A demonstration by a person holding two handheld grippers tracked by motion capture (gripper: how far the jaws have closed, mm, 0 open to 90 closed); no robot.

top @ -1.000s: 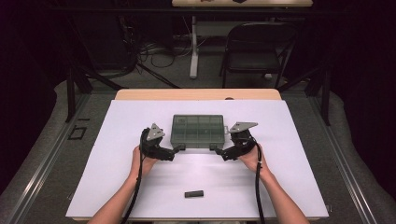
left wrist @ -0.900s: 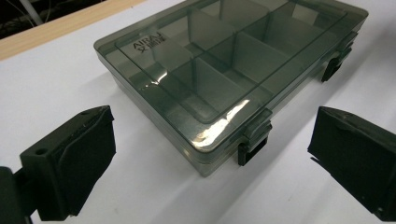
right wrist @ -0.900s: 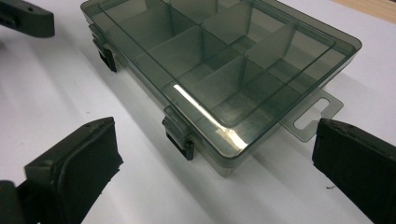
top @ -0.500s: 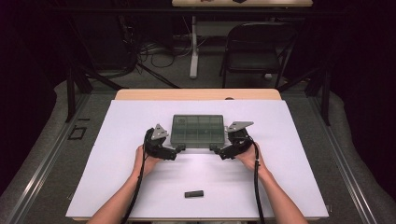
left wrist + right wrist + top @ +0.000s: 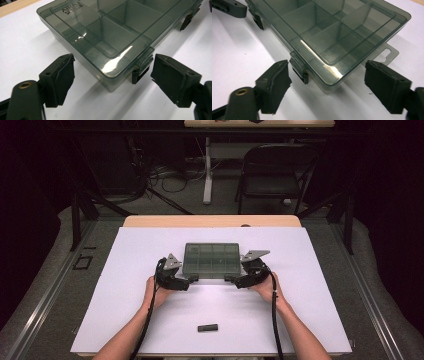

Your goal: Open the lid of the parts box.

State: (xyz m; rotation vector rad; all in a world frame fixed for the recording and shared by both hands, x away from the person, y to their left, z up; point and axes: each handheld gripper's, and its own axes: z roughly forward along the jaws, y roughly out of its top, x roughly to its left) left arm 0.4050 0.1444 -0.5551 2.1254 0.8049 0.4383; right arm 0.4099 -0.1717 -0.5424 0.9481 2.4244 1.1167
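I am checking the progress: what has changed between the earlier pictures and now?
Both grippers, left and right, moved in to the near corners of the compartment box; their jaws have just been closing, each straddling a corner without gripping. The box and the small black piece stayed put.

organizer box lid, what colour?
Translucent smoky grey-green on the organizer box; clearest in the left gripper view.

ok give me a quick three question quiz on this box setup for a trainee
1. True or false: the compartment box has its lid shut.
2. What lies on the white sheet nearest the person? A) small dark bar B) cup C) spoon
3. Do the left gripper pads press the box?

Key: 1 true. 2 A, the small dark bar. 3 No; the jaws, just closing, straddle a front corner, apart from it, like the right gripper.
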